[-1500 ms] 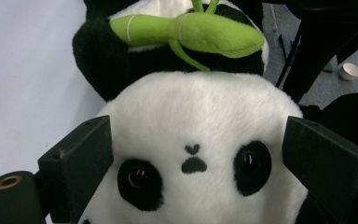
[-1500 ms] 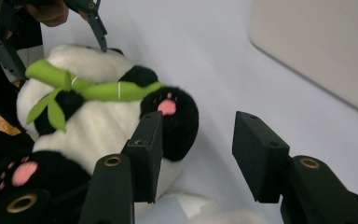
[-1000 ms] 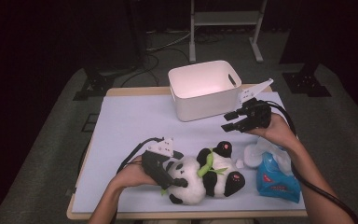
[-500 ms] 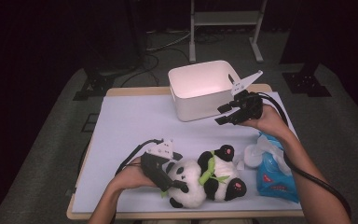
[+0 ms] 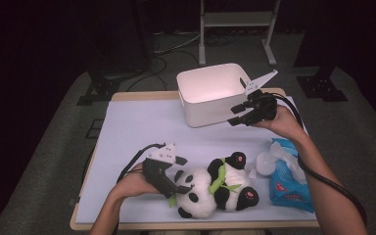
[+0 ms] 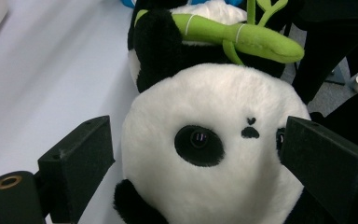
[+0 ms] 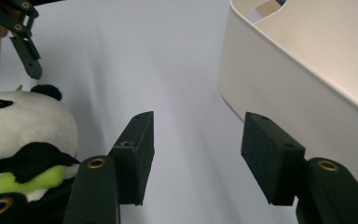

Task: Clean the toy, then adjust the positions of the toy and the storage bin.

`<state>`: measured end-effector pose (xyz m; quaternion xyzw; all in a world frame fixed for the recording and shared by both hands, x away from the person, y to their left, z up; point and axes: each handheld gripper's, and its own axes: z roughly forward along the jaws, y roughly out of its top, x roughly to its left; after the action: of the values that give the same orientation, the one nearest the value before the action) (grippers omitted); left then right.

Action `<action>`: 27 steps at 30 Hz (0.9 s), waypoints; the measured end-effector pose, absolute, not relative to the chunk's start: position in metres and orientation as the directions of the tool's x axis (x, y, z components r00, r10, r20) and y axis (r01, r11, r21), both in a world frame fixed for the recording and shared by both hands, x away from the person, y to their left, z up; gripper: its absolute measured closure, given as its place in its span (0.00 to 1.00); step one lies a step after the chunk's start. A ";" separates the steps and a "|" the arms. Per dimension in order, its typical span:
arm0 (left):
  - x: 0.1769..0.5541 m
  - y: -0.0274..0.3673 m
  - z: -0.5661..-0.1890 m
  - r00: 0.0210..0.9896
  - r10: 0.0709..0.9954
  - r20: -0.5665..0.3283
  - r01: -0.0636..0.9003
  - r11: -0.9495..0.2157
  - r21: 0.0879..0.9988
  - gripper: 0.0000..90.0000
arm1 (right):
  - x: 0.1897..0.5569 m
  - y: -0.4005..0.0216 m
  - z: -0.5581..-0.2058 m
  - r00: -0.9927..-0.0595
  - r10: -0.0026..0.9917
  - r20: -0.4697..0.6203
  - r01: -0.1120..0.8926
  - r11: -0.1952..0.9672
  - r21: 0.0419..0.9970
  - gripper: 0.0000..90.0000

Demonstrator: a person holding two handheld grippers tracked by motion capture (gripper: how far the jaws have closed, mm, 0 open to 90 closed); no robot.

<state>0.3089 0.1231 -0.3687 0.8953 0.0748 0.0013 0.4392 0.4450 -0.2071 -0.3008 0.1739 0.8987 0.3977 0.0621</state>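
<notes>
A black-and-white plush panda with a green bamboo sprig lies on its back at the front of the table. My left gripper is shut on its head, one pad against each side of the face. My right gripper hovers against the front right corner of the white bin. Its jaws have just been opening and nothing lies between them. The right gripper view has the bin wall at the right and the panda at the far left.
A blue pack of wipes with a white tissue pulled up lies at the front right, next to the panda. A pale mat covers the tabletop. A metal stand rises behind the table.
My right gripper has moved back from above the wipes to the bin's corner, and its jaws stand wider. The panda has shifted slightly in the left gripper's hold.
</notes>
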 end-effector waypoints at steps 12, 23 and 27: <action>0.308 0.128 -0.365 0.988 0.140 -0.064 0.135 -0.591 0.795 0.09 | 0.465 -0.196 -0.290 -0.939 0.342 0.013 0.238 0.623 0.746 0.47; 0.311 0.131 -0.366 0.987 0.143 -0.076 0.146 -0.588 0.795 0.08 | 0.487 -0.192 -0.288 -0.944 0.330 0.024 0.238 0.625 0.743 0.47; 0.311 0.133 -0.365 0.986 0.146 -0.075 0.148 -0.588 0.795 0.08 | 0.493 -0.190 -0.289 -0.944 0.328 0.024 0.238 0.629 0.740 0.48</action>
<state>0.3114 0.1328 -0.3654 0.8911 0.0823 -0.0009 0.4463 0.4931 -0.1904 -0.2893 0.1572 0.9008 0.4008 0.0564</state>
